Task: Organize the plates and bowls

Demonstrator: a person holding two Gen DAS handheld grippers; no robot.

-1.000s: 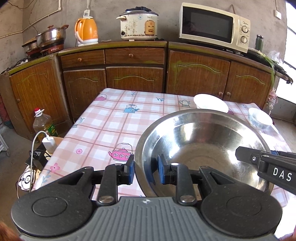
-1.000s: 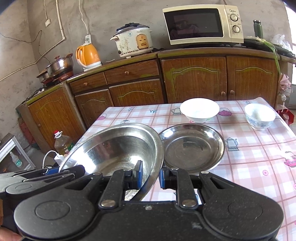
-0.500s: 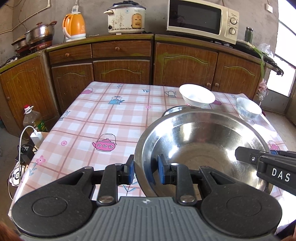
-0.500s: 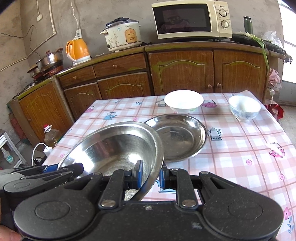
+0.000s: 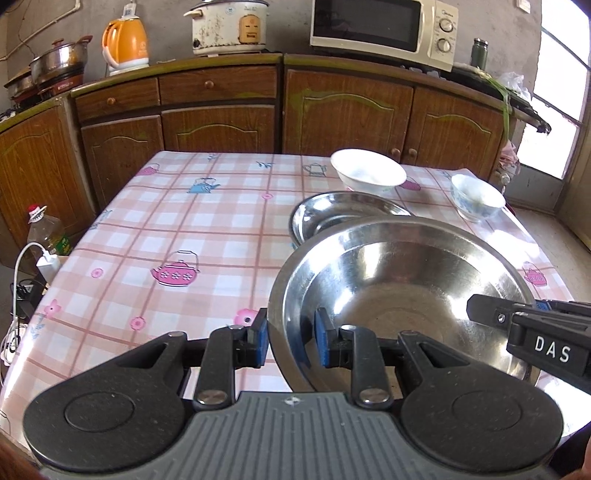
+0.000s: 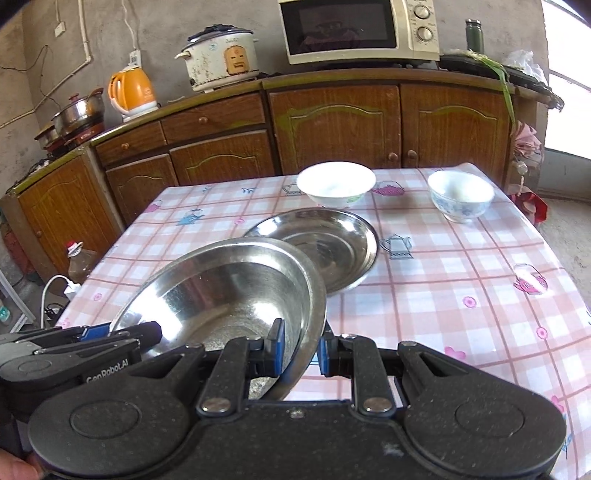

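Note:
A large steel bowl (image 5: 402, 295) (image 6: 229, 284) hangs over the checked table, held from both sides. My left gripper (image 5: 290, 339) is shut on its left rim, and my right gripper (image 6: 300, 349) is shut on its right rim. In the left wrist view the right gripper (image 5: 532, 314) reaches in from the right edge. Just beyond the bowl a flat steel plate (image 5: 332, 216) (image 6: 332, 247) lies on the table, partly hidden by the bowl. Farther back stand a white bowl (image 5: 367, 171) (image 6: 336, 182) and a small blue-patterned bowl (image 5: 476, 195) (image 6: 461, 194).
The table (image 5: 184, 236) wears a pink checked cloth with teapot prints. Wooden cabinets (image 6: 332, 125) run behind it, carrying a microwave (image 5: 380, 29), rice cooker (image 5: 229, 26), orange kettle (image 5: 123, 46) and pots. An oil bottle (image 5: 46, 232) and a charger stand left of the table.
Both grippers have carried the large steel bowl forward and lower over the table, so the flat plate and the two far bowls now appear closer. Both grips are unchanged.

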